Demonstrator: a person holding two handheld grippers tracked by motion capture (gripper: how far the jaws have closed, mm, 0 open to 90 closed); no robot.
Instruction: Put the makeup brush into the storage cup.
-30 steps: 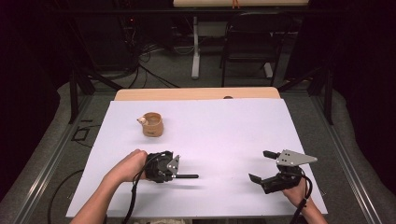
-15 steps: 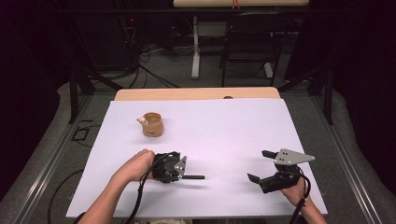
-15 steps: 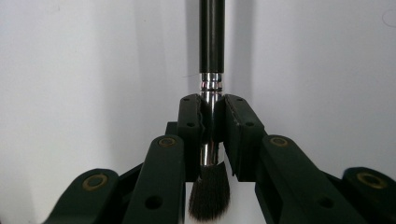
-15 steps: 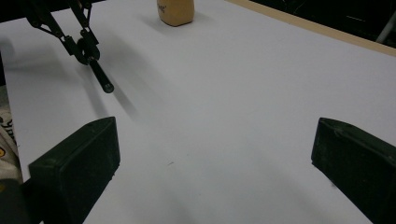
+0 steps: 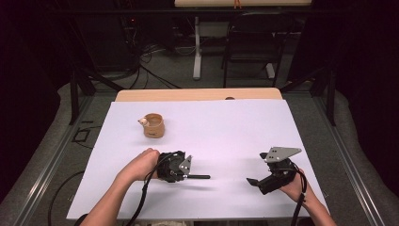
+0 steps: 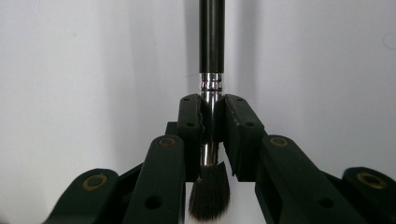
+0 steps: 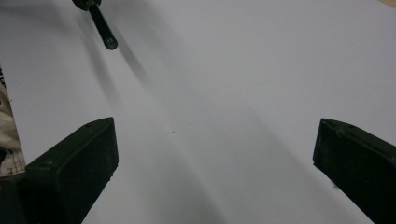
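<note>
While the left tool [image 5: 181, 172] stays clamped on the brush [image 6: 211, 70], the right tool [image 5: 263, 181] gapes

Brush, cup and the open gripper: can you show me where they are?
brush [image 6: 211, 46], left gripper view, dark handle.
cup [image 5: 154, 126], high view, tan side.
right gripper [image 7: 215, 154], right gripper view, between its open jaws.

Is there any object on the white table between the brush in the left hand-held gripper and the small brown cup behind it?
Nothing visible stands in the way. The left hand-held gripper is shut on the brush, and bare white table lies between it and the brown cup. The right hand-held gripper is off to the side, open.
</note>
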